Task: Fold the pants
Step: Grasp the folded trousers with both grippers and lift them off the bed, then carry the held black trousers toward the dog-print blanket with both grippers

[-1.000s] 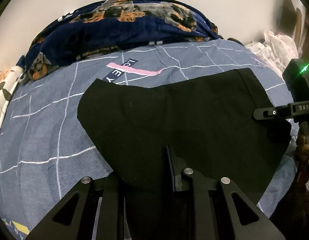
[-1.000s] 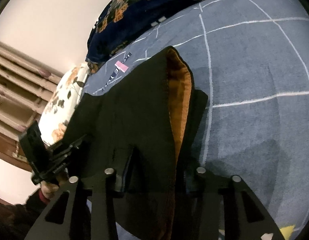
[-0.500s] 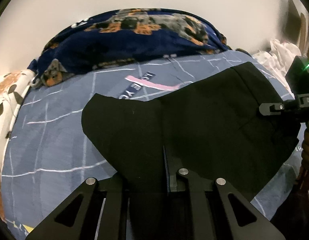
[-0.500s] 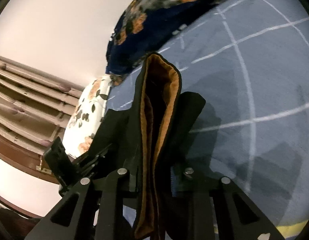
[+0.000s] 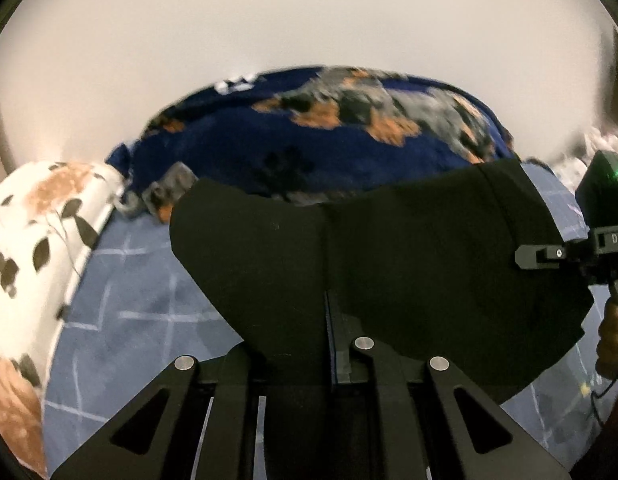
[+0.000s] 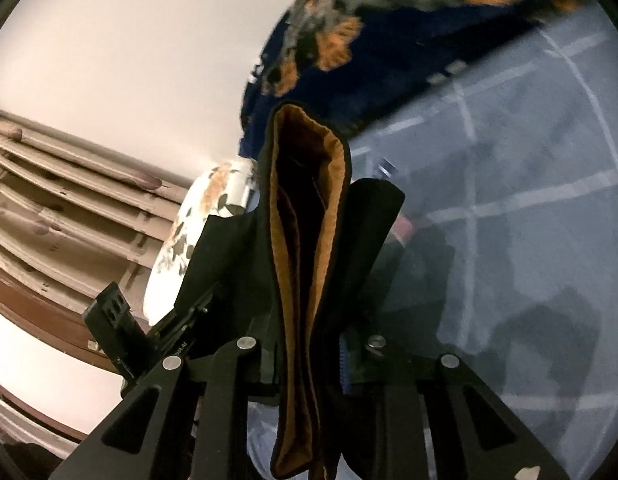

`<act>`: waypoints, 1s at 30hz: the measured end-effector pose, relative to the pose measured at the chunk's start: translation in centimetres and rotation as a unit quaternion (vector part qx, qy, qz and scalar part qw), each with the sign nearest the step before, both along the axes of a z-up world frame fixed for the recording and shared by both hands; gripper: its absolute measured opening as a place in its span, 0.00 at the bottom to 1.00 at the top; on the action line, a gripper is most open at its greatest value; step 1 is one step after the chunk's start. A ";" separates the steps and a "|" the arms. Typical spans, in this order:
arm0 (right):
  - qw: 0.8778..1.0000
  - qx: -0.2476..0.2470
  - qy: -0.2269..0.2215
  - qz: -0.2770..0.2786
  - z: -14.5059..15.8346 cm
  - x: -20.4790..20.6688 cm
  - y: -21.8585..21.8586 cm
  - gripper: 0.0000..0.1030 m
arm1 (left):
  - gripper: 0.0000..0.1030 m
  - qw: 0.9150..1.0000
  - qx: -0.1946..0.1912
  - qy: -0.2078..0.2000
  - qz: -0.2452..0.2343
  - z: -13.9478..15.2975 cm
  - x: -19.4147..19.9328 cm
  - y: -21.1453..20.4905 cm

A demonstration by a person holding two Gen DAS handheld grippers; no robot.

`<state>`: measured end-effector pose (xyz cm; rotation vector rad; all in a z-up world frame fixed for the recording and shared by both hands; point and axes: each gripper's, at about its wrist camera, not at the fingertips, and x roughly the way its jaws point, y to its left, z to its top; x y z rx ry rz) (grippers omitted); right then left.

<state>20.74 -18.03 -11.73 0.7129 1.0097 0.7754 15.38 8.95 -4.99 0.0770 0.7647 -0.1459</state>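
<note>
Nearest the lens in the left wrist view, the left claw (image 5: 309,344) is clamped on the near edge of the pants (image 5: 409,256), its fingers pressed together with black cloth between them. In the right wrist view the right claw (image 6: 309,348) is likewise pinched shut on a thick bunch of the same garment, where the orange lining (image 6: 305,240) shows between folded black layers. There is 1 pair of pants and there are 2 claws, both gripping it.

The pants hang lifted off the bed (image 5: 121,312), stretched as a dark panel between the 2 claws. Their long axis seems to run side to side from the left claw across to the right claw, which appears at the right edge of the left view holding the far end. Each claw has the cloth directly ahead of its fingers, so neither arm is nearer; the garment spans both. The next move likely turns on this: lowering the panel onto the blue grid-lined sheet below, keeping the held edge level so the layers land aligned.

Beyond the pants lies 1 dark blue blanket (image 5: 329,152) with an orange and grey print, heaped along the back of the bed. To the left sits 1 white pillow (image 5: 33,240) with a leaf pattern. Farthest off is the plain pale wall (image 5: 309,20). Both views are somewhat blurred.
</note>
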 end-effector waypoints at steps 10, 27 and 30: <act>1.000 0.019 -0.011 0.007 0.5 6.0 3.1 0.20 | 0.11 0.999 0.015 -0.023 0.033 -0.4 6.0 3.3; 0.999 0.012 0.028 -0.016 -4.3 10.6 2.9 0.20 | 0.13 0.998 0.018 0.013 0.058 -6.0 11.0 5.0; 0.999 0.015 0.035 -0.021 -5.2 10.7 2.4 0.20 | 0.15 0.998 0.018 0.014 0.062 -6.5 11.1 5.2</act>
